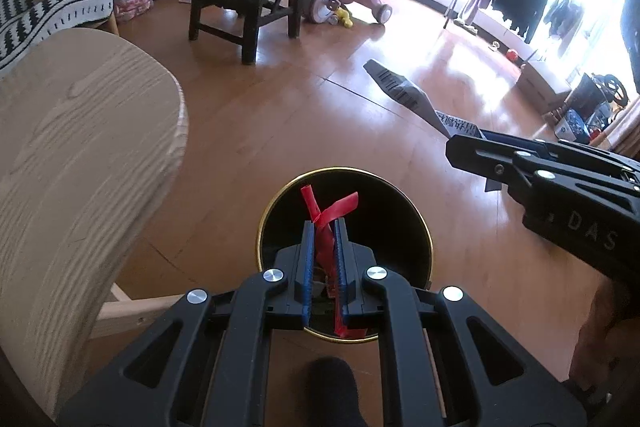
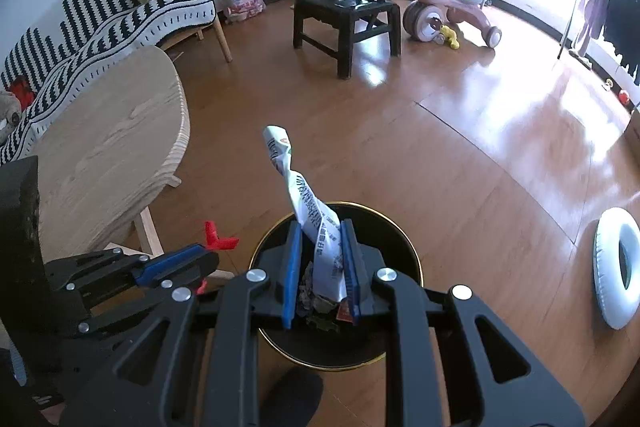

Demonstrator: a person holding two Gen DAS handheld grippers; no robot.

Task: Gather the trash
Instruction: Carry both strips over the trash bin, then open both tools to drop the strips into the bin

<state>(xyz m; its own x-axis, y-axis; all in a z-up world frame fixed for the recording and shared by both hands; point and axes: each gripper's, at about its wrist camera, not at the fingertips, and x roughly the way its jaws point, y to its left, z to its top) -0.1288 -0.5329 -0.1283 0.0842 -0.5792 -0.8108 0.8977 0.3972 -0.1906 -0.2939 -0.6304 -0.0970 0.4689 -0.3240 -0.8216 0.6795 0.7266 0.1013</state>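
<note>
From my left wrist view I see the left tool clamped narrow on a red wrapper above the black bin; only my right wrist view shows bin litter, the right tool pinching a printed wrapper over it.

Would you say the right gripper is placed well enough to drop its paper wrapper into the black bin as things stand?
Probably yes. The right gripper holds the paper wrapper directly above the open black bin, with nothing between them. The left gripper, holding a red wrapper, sits off to the side.
</note>
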